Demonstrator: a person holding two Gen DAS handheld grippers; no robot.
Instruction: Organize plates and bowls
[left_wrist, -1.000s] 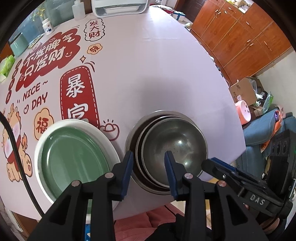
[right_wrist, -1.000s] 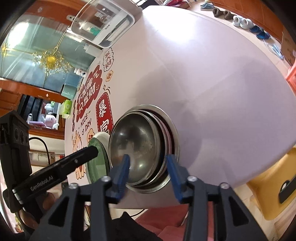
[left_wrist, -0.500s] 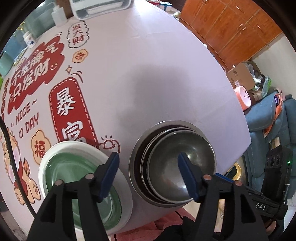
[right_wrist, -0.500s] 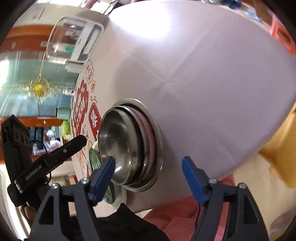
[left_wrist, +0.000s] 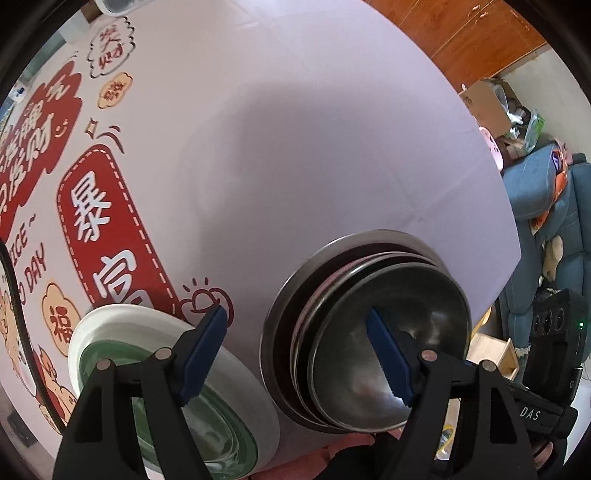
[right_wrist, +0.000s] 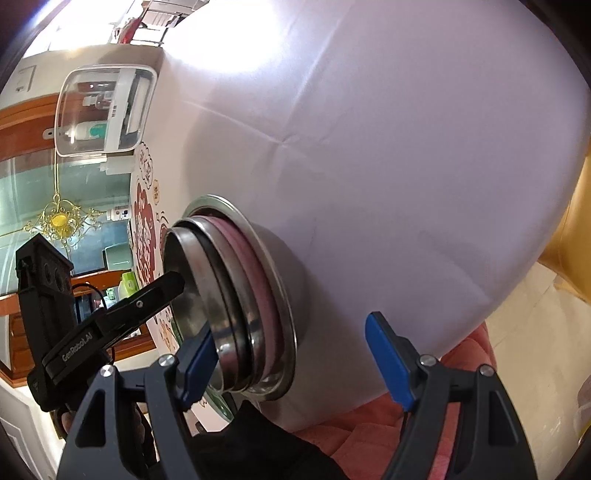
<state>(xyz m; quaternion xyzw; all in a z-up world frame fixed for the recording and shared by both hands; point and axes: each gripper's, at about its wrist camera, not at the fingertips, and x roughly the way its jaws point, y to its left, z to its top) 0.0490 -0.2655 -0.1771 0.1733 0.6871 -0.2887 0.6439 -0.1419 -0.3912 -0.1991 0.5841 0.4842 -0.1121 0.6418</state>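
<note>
At the near edge of the table, the left gripper (left_wrist: 295, 350) points steeply down with its blue-padded fingers well apart; its jaws have just been opening, and nothing is clamped between them. Its left pad hangs over the rim of the white plate with a green centre (left_wrist: 110, 325), its right pad over the hollow of the top steel bowl (left_wrist: 436, 306), so the gap between the pads spans the strip of tablecloth separating plate and bowls. That straddling pose suggests it is lining up on the left rim of the bowl stack rather than on the plate, though which it will take cannot be told.

The right gripper (right_wrist: 288, 354) approaches from the near right, tilted downward, jaws likewise spread and recently opened, gripping nothing. Its left pad sits just at the near rim of the nested stack of stainless steel bowls (right_wrist: 236, 295), the right pad out over bare cloth; whether the left pad touches the metal cannot be told. Wide jaws on both sides fit a two-handed hold on a heavy, slippery stack.

The stack stands near the table's front edge, right of the plate, with a pinkish dish (right_wrist: 258, 266) sandwiched between the metal ones.

Farther off lies the lilac tablecloth with red printed slogans (left_wrist: 295, 147), and at the far edge a clear-lidded white container (right_wrist: 107, 110).
</note>
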